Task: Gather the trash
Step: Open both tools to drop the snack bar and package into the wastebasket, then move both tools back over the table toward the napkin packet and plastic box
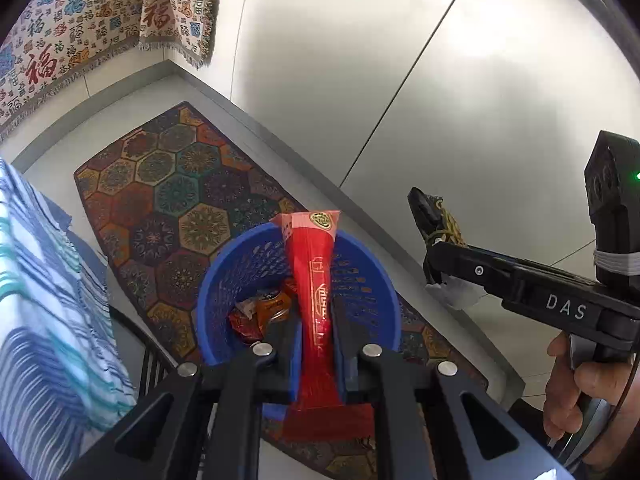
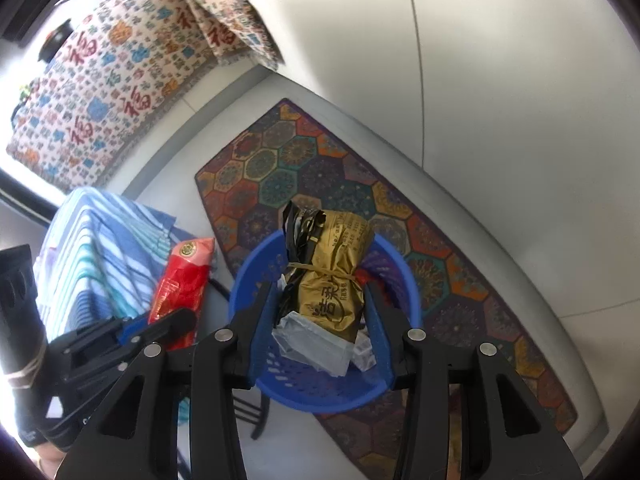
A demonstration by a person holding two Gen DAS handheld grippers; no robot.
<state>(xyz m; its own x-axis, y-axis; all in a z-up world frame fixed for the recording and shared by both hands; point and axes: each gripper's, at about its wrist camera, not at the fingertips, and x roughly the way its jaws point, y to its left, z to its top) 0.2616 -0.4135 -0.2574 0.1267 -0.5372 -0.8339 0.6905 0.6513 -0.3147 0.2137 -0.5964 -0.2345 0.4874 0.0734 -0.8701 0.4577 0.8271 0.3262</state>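
My left gripper [image 1: 318, 314] is shut on a long red packet [image 1: 316, 264] with a gold seal, which it holds above the blue mesh basket [image 1: 236, 264]. An orange can [image 1: 272, 306] and a red wrapper [image 1: 248, 328] lie in the basket. My right gripper [image 2: 320, 294] is shut on a gold packet [image 2: 332, 280] bound with a rubber band; black foil and a clear plastic bag [image 2: 312, 344] hang from it. It hovers over the same basket [image 2: 320, 394]. In the right wrist view the left gripper [image 2: 172, 320] and its red packet [image 2: 184, 276] are left of the basket.
The basket stands on a hexagon-patterned rug [image 1: 168, 200] along a pale wall [image 1: 440, 60]. A blue-striped cloth [image 2: 100, 248] drapes a dark frame at the left. A patterned throw [image 2: 100, 80] hangs at the back. A hand [image 1: 580, 392] grips the right gripper's handle.
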